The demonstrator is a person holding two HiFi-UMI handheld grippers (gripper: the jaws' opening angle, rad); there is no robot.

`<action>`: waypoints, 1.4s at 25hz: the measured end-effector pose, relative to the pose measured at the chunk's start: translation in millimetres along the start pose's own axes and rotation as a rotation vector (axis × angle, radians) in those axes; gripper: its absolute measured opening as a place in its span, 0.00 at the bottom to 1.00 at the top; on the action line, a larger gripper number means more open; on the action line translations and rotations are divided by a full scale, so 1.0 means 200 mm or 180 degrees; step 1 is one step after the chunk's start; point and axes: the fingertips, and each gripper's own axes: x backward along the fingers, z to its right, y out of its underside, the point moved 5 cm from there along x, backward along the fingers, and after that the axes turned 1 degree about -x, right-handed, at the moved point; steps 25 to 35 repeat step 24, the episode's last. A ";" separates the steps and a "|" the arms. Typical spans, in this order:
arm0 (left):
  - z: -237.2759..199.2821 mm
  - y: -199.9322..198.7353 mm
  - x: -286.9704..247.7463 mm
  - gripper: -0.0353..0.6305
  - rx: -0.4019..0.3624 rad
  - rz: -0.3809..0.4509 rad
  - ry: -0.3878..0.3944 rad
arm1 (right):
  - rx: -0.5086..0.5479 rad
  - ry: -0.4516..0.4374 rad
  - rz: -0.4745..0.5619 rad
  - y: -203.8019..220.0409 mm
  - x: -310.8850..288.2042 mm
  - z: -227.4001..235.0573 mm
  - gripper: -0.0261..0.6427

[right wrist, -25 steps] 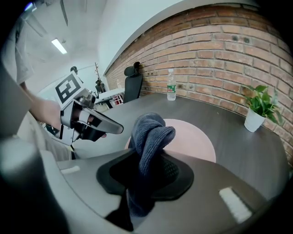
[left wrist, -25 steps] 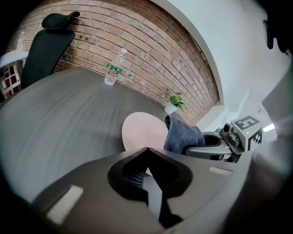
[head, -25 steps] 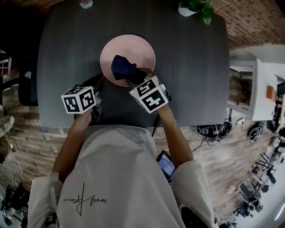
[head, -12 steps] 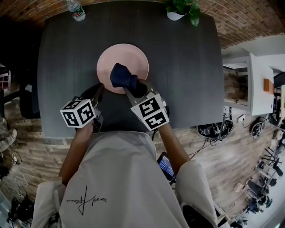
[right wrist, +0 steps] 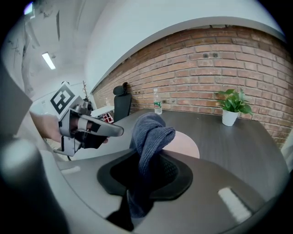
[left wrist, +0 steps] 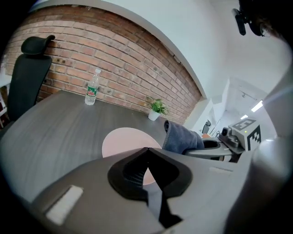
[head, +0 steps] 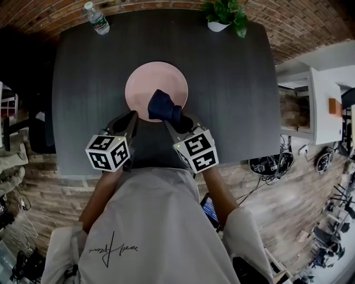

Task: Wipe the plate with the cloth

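A round pink plate (head: 152, 83) lies flat on the dark grey table (head: 233, 94). My right gripper (head: 169, 118) is shut on a dark blue cloth (head: 162, 105), which bunches up past the jaw tips over the plate's near right rim. In the right gripper view the cloth (right wrist: 149, 130) stands out of the closed jaws, with the plate (right wrist: 188, 145) behind it. My left gripper (head: 133, 115) is shut with nothing in it, at the plate's near left edge. From the left gripper view, the plate (left wrist: 121, 139) lies ahead and the cloth (left wrist: 181, 137) is to the right.
A clear water bottle (head: 97, 18) stands at the table's far left edge and a potted plant (head: 224, 14) at the far right. A black office chair (left wrist: 27, 77) stands at the table's left side. The person's body is at the near edge.
Both grippers have risen from the table. The right one carried the cloth up from the plate's near part to above its near right rim. The left jaws stayed shut.
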 end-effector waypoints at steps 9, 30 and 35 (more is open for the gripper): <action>0.08 0.04 0.06 0.07 -0.0165 -0.0056 0.0076 | -0.0133 -0.0063 0.0072 0.00 0.05 -0.03 0.16; 0.11 0.08 0.06 0.07 -0.0349 -0.0141 0.0022 | -0.0054 -0.0168 -0.0009 0.03 0.05 -0.06 0.16; 0.11 0.08 0.06 0.07 -0.0349 -0.0141 0.0022 | -0.0054 -0.0168 -0.0009 0.03 0.05 -0.06 0.16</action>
